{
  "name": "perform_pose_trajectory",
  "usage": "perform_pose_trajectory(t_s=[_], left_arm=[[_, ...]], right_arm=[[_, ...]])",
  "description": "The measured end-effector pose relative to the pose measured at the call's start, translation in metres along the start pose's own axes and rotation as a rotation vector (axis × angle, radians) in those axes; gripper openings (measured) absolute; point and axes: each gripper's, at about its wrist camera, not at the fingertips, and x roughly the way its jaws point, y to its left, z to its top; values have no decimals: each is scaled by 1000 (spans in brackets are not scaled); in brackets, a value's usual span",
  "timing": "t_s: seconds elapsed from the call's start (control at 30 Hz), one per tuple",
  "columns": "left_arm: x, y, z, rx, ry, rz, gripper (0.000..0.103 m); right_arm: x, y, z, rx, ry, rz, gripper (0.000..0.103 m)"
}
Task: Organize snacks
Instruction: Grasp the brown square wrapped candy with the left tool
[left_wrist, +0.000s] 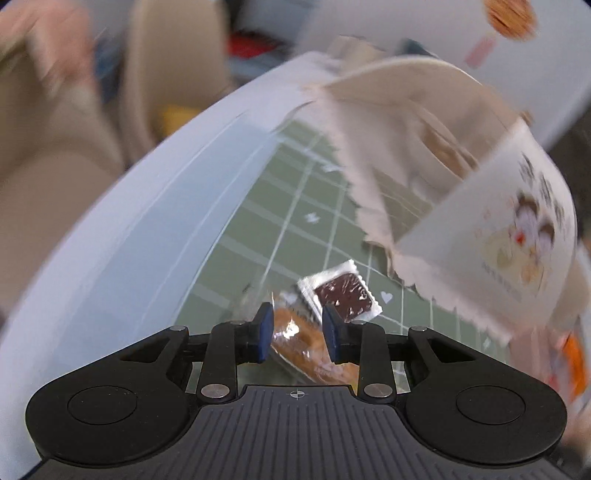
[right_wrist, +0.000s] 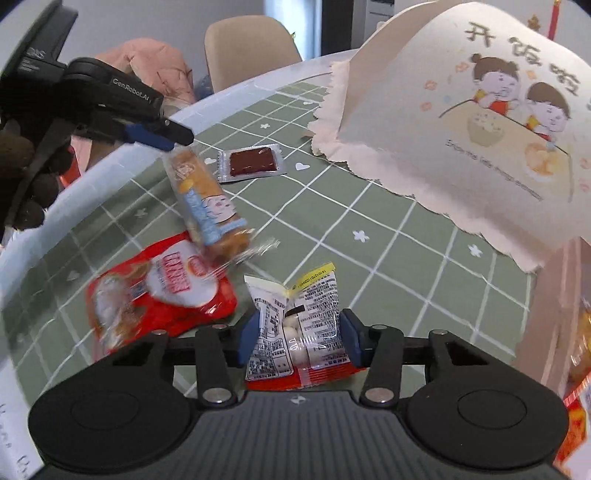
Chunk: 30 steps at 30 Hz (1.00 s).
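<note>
The black left gripper (right_wrist: 173, 142) with blue pads pinches something at its tips, angled downward. The matching right gripper (right_wrist: 301, 338) clamps narrowly, tilted down.

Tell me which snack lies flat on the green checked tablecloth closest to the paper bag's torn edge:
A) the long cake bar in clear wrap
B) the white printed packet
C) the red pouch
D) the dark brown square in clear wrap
D: the dark brown square in clear wrap lies flat nearest the paper bag.
</note>
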Motion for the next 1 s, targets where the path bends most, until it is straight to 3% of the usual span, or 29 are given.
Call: perform_pose_trajectory(t_s=[0.07, 0.2, 0.3, 0.37, 0.5, 0.6, 0.7, 0.77, 0.87, 1.0], left_arm=[[0, 9, 3, -98, 21, -15, 32], [-2, -8, 13, -56, -46, 68, 32], [5, -40, 28, 141, -84, 39, 32], [30, -62, 39, 337, -32, 7, 33], [64, -64, 43, 502, 67, -70, 33], [65, -70, 30, 712, 91, -52, 33], [72, -81, 14, 890, 108, 19, 35], [74, -86, 6, 966, 117, 34, 35], [73, -87, 3, 983, 159, -6, 36], [74, -96, -10, 1071, 180, -3, 37]], right_arm=[[-15, 1, -10, 16, -11, 15, 47], [-43, 1, -26, 29, -47, -15, 47], [-58, -3, -40, 78, -53, -8, 47], [-63, -4, -48, 97, -43, -16, 47], [-76, -6, -66, 108, -38, -67, 47], [-82, -15, -82, 144, -19, -79, 47], [-77, -24, -93, 195, 5, -97, 47], [-76, -28, -97, 223, 8, -93, 47], [-77, -27, -98, 223, 2, -87, 47], [-71, -27, -96, 222, 6, -91, 47]])
